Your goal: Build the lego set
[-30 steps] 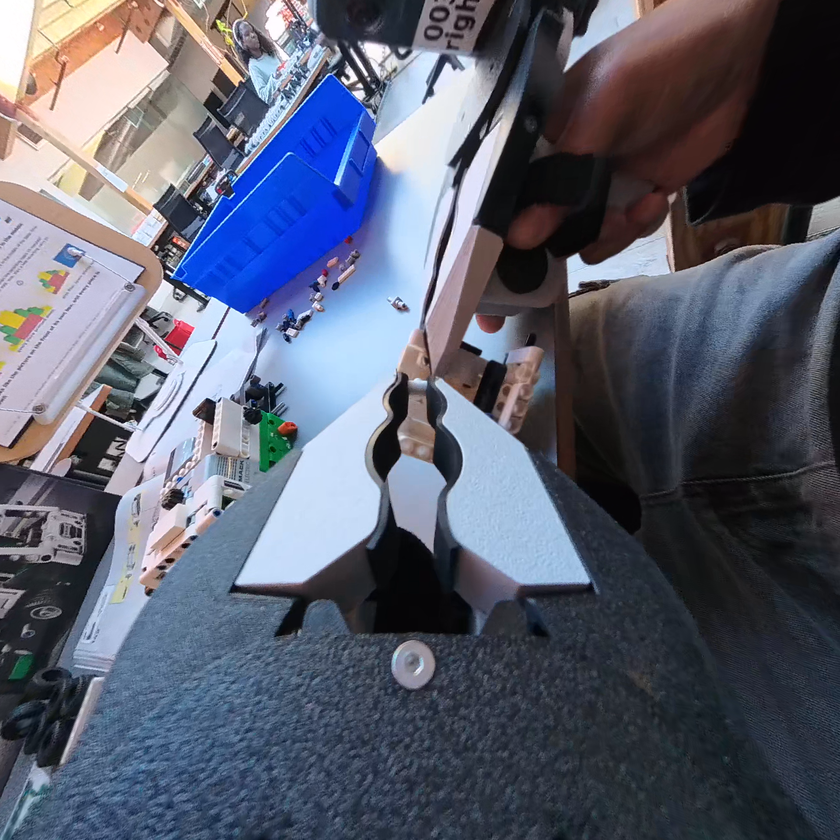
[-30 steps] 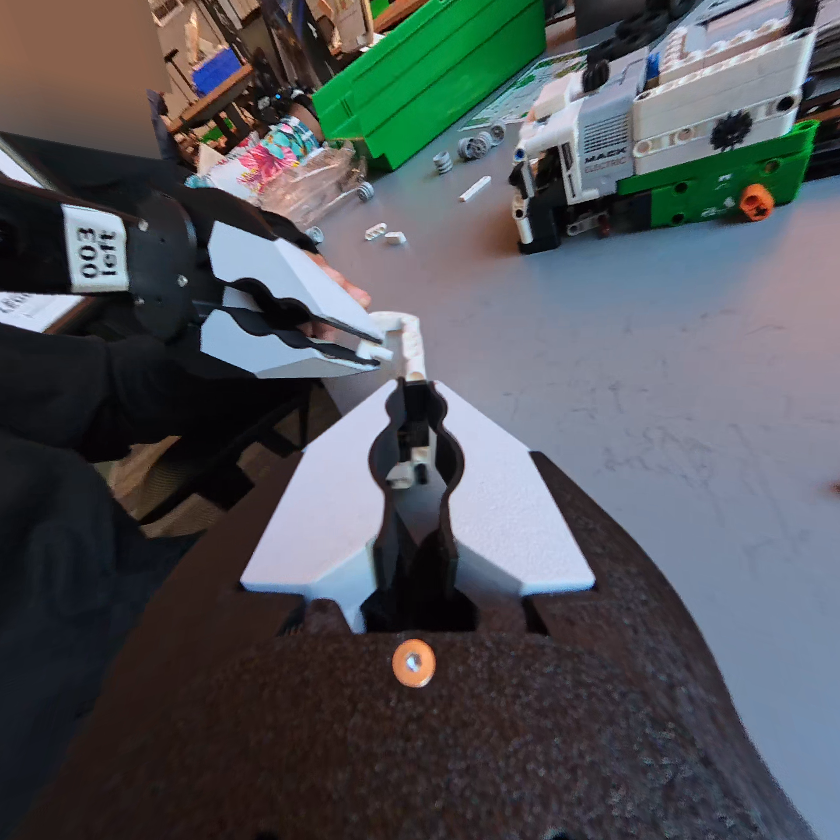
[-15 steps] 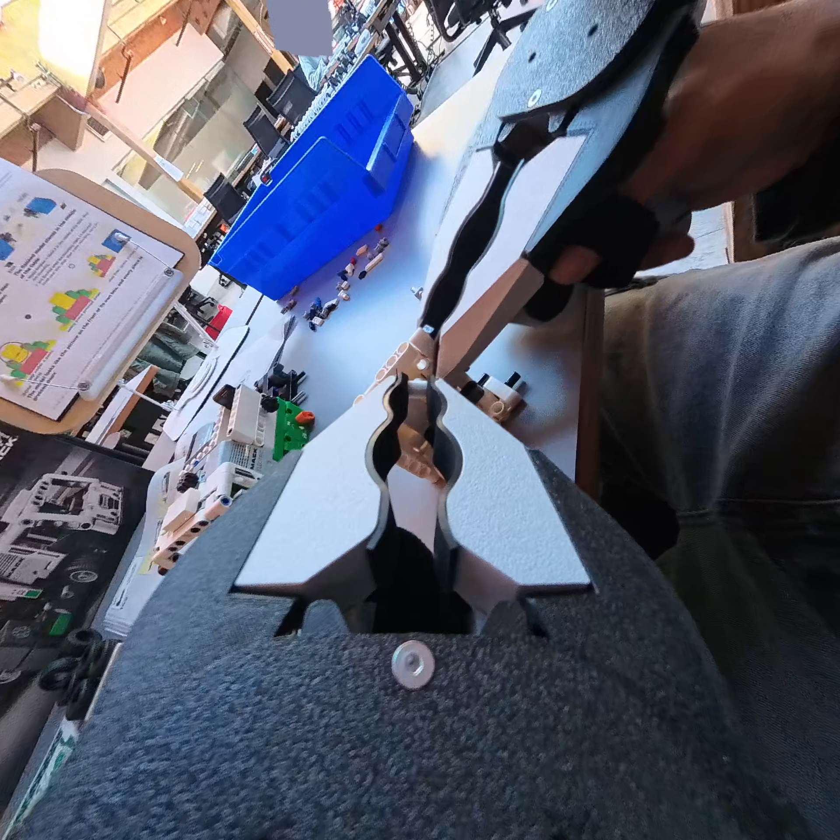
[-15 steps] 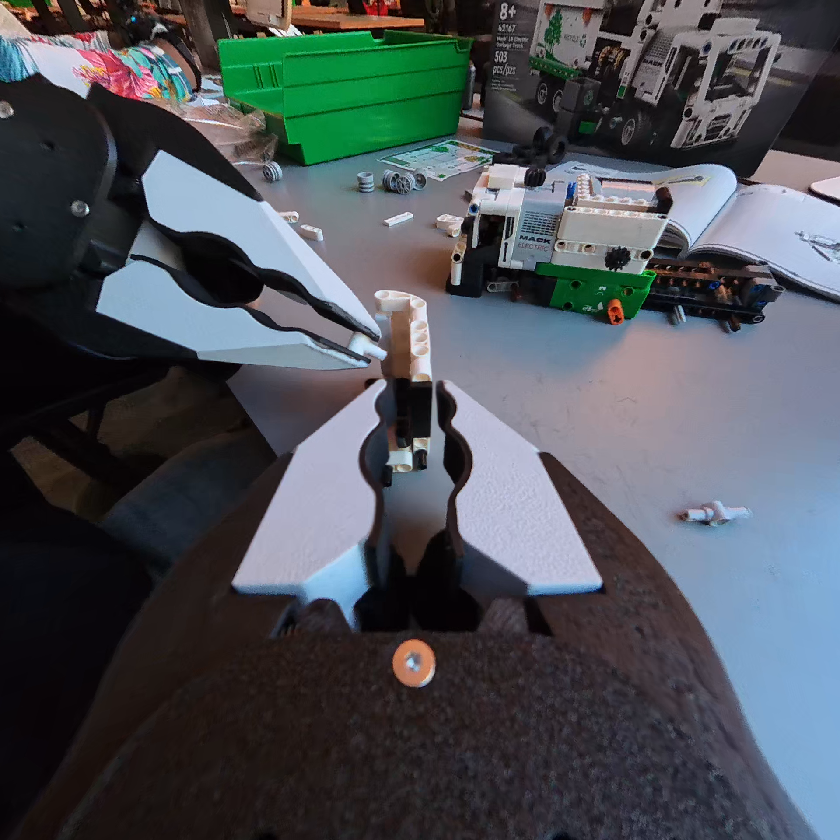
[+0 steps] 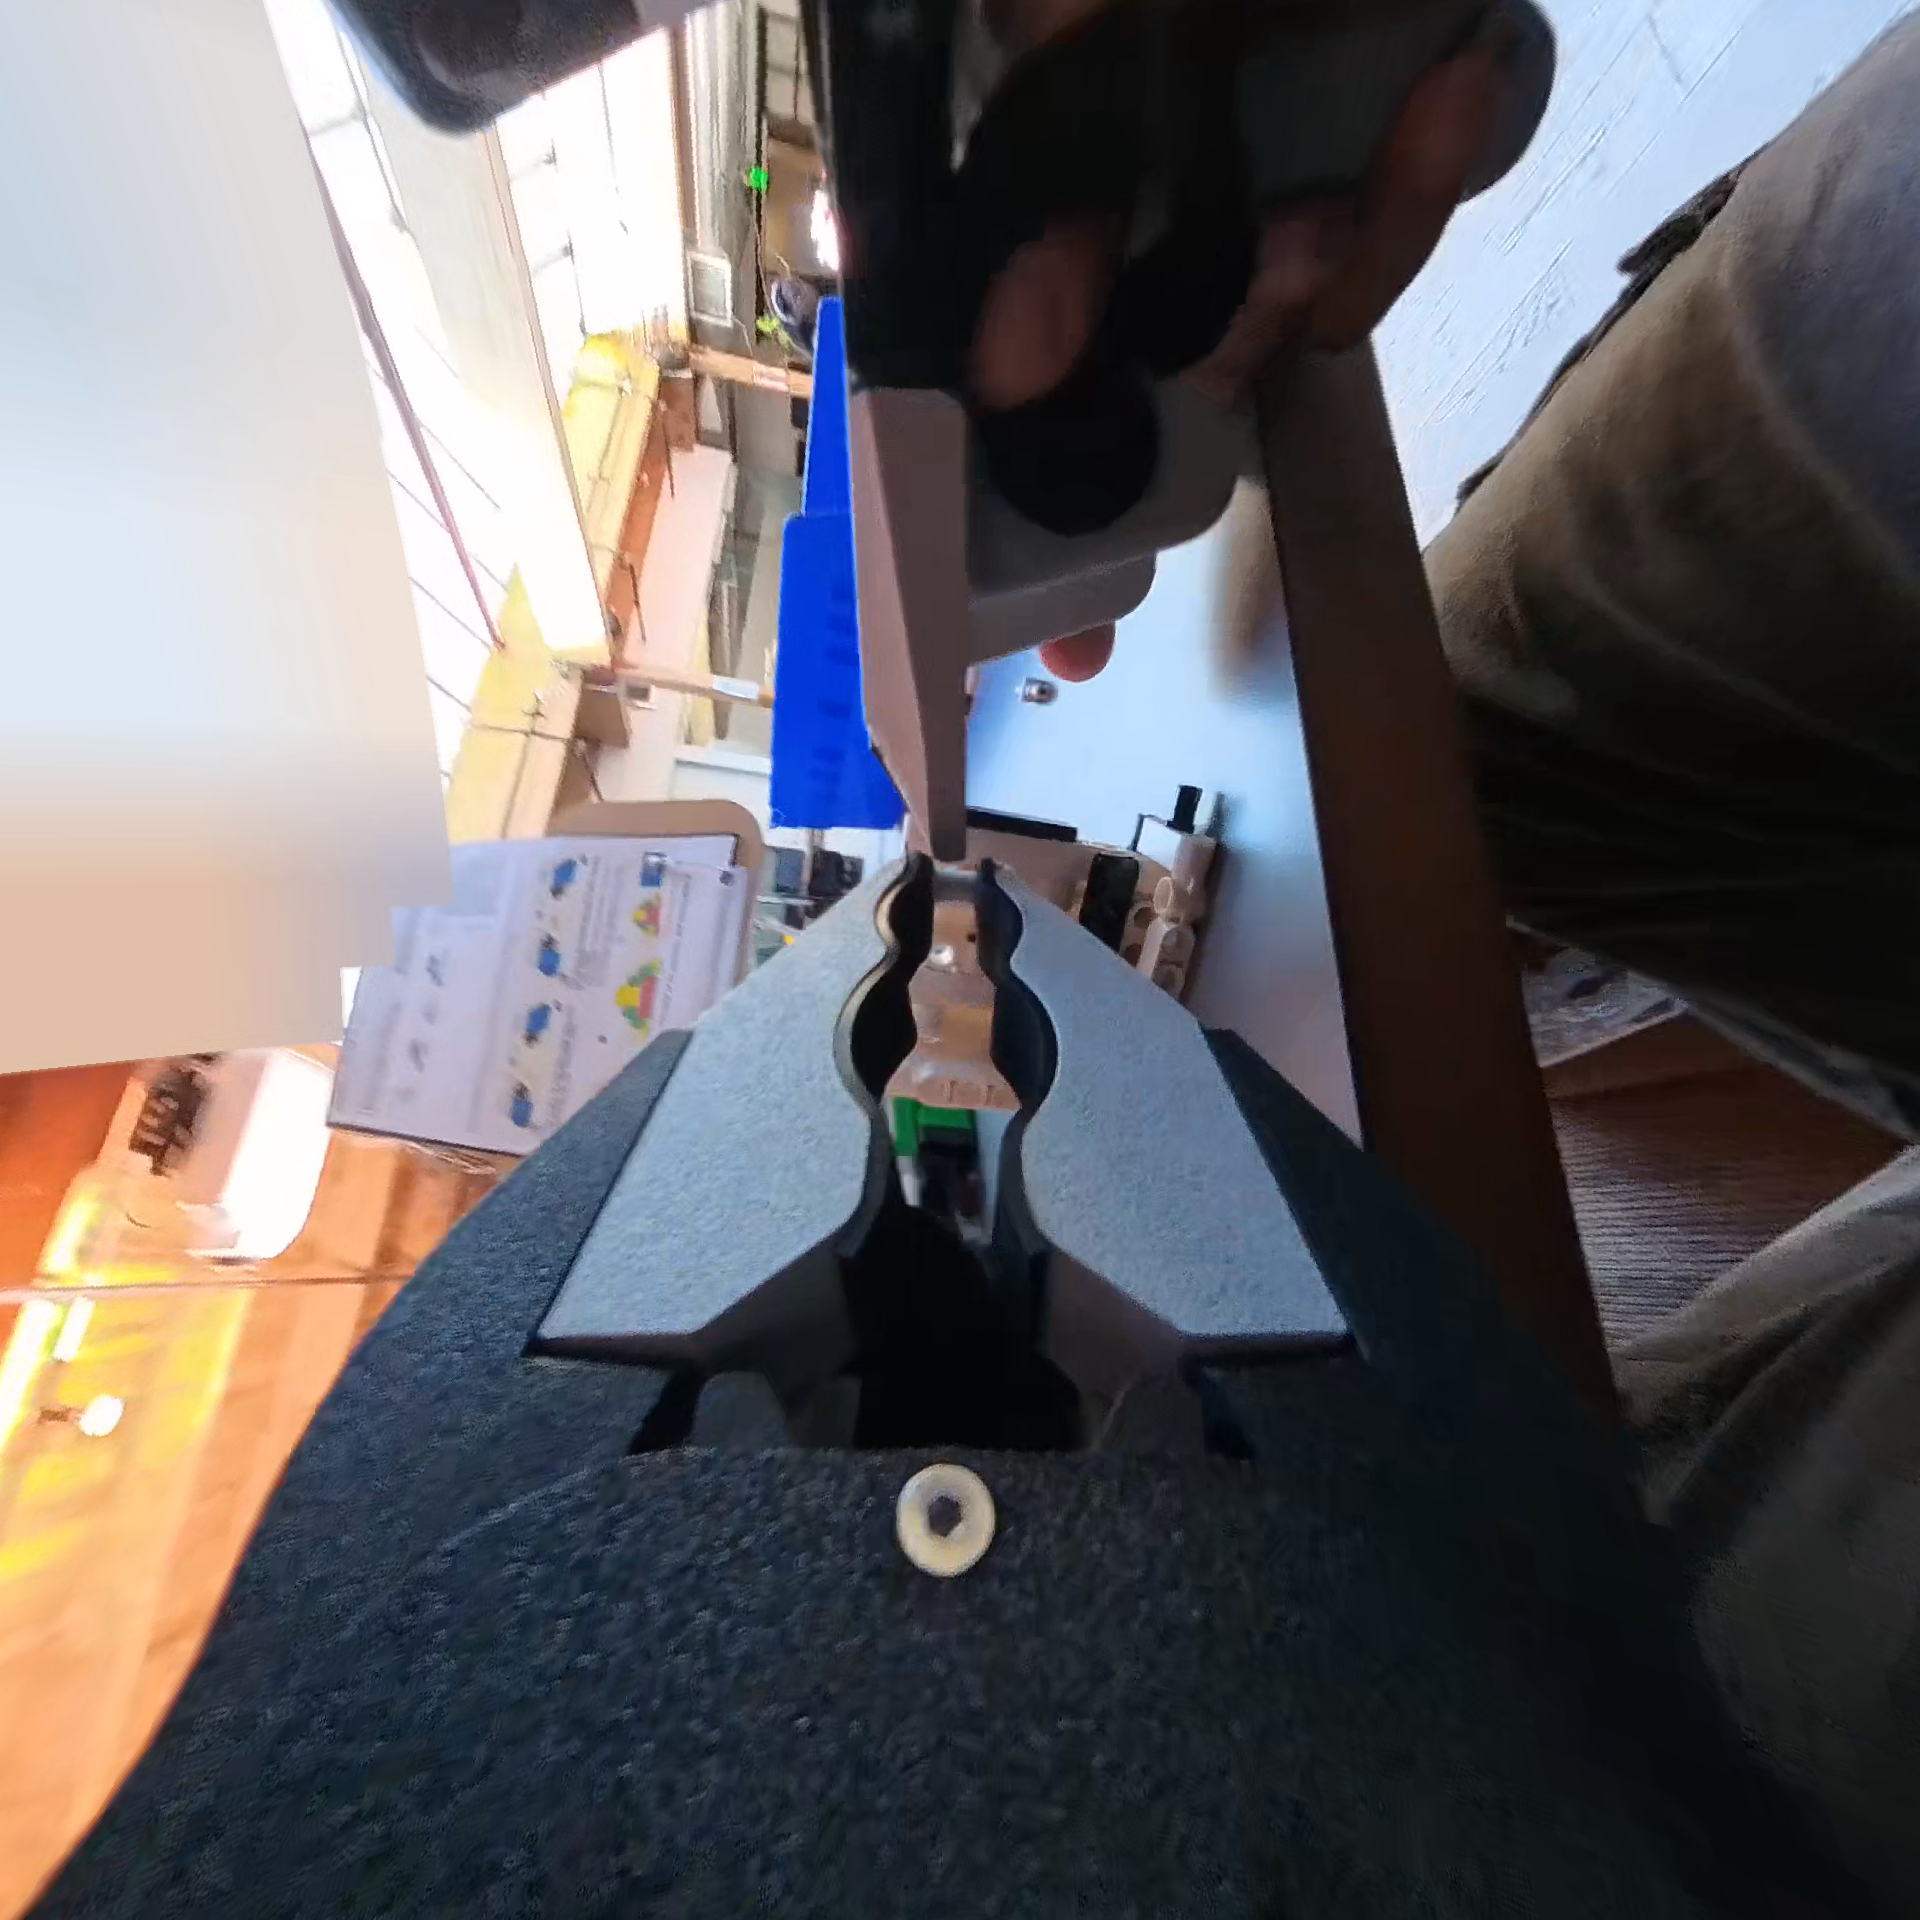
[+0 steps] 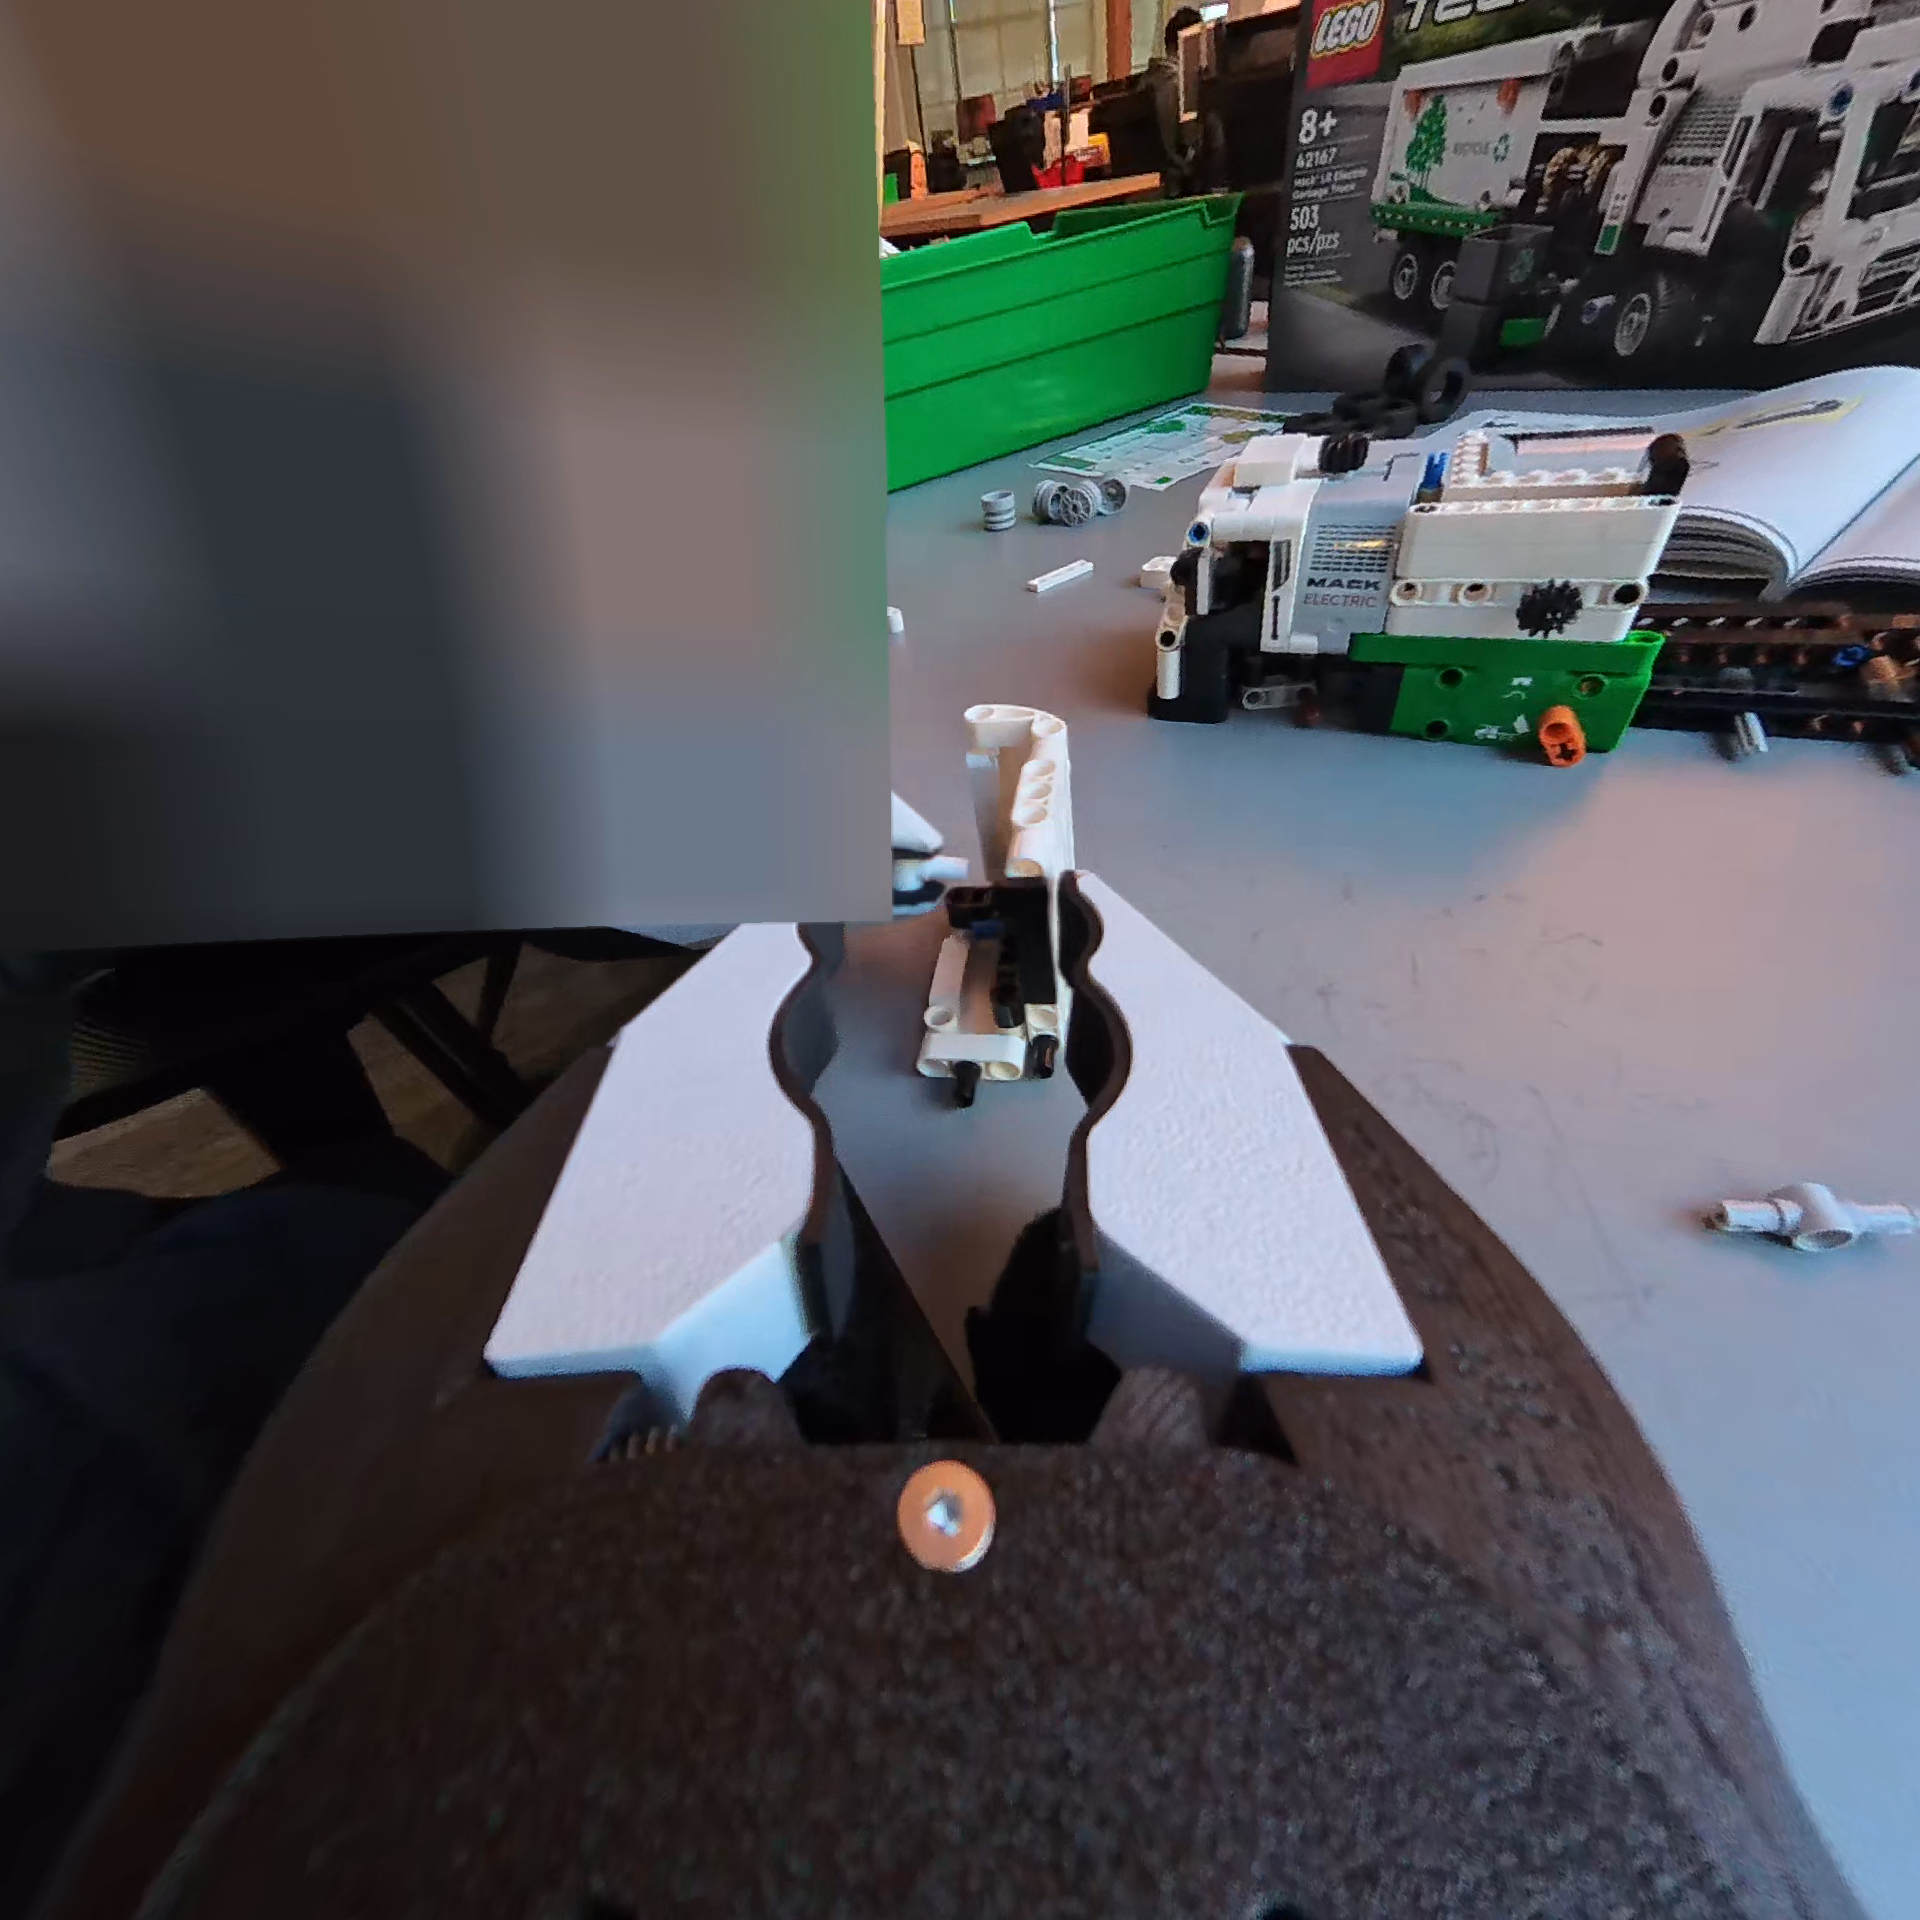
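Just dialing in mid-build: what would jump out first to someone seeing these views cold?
The half-built white and green truck on the grey table, ahead and right, with the green bin behind it. Closer, the right gripper stands open around a small white and black subassembly, while the left gripper pinches a tan piece.

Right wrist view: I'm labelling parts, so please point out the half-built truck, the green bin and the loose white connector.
half-built truck (image 6: pixel 1351 582): right wrist view, on the grey cab side.
green bin (image 6: pixel 1049 332): right wrist view, on its front wall.
loose white connector (image 6: pixel 1813 1218): right wrist view, on its middle hub.
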A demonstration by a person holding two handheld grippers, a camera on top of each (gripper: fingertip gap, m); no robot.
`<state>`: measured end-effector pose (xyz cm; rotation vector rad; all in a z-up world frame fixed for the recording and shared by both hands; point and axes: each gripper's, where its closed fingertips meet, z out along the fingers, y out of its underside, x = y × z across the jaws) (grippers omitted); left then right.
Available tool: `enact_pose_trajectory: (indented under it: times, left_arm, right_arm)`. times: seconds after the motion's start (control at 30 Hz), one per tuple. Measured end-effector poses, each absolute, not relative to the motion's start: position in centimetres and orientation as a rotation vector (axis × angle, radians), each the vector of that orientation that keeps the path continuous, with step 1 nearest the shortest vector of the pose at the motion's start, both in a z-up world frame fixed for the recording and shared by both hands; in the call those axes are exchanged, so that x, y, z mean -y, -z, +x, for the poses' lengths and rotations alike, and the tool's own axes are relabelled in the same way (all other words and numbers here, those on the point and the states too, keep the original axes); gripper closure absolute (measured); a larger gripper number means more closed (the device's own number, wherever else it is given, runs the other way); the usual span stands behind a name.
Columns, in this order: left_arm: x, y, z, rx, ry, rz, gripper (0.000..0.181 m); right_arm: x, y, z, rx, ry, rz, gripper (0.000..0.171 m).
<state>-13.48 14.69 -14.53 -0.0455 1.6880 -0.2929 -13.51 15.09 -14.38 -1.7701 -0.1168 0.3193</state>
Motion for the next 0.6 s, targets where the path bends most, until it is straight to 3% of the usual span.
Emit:
enact_pose_trajectory:
  times: [0.2, 0.6]
  left_arm:
    - [-14.3, 14.0, -13.5, -1.642, 0.241, 0.012, 0.175]
    - [-14.3, 13.5, -13.7, -1.593, 0.294, -0.032, 0.175]
  right_arm:
    - [-15.3, 14.1, -13.5, 0.115, -0.323, -1.75, 0.132]
    - [-15.5, 13.6, -14.4, 0.144, -0.327, -1.691, 0.154]
